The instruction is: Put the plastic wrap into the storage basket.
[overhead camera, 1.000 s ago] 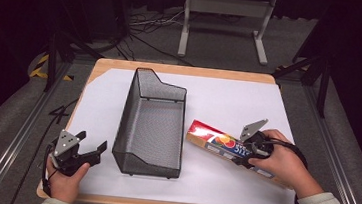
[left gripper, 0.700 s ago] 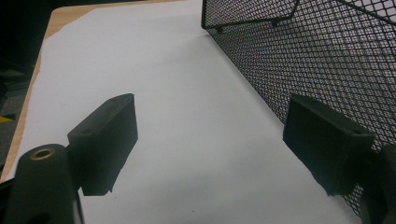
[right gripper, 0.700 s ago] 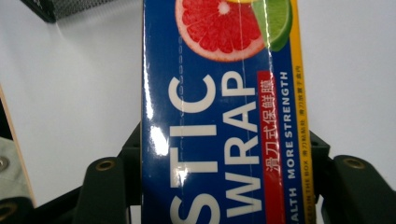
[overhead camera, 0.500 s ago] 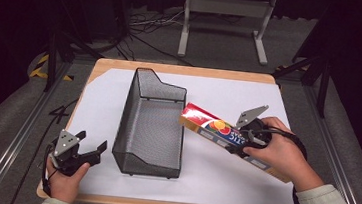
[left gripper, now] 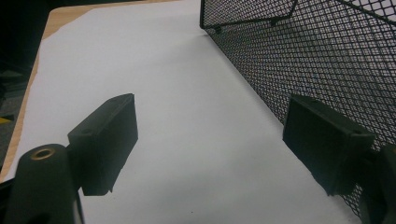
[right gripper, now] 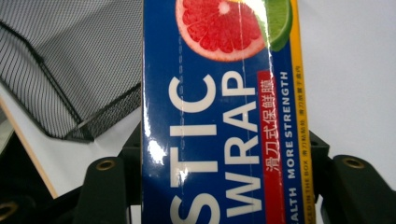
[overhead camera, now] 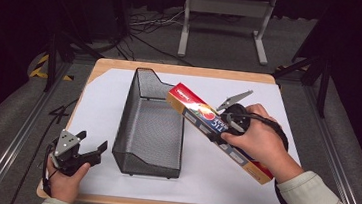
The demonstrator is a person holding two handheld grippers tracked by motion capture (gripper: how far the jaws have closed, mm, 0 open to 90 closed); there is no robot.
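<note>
Centrally, right gripper [overhead camera: 231, 118] clamps blue plastic wrap box [right gripper: 219, 116], "WRAP", "MORE STRENGTH", grapefruit picture, over mesh basket [overhead camera: 150, 129] rim; left gripper [overhead camera: 83, 152] beside basket, jaws apart, empty.

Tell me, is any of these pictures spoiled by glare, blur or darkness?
Right gripper view: white glare streaks on the glossy blue plastic wrap box, lettering still sharp. Left gripper view: dim, the near black jaws soft, the black wire-mesh basket crisp. High view: the white-covered table is lit, the surroundings dark.

Dark lab: metal frame rails [overhead camera: 12, 138], floor cables [overhead camera: 146, 26].
</note>
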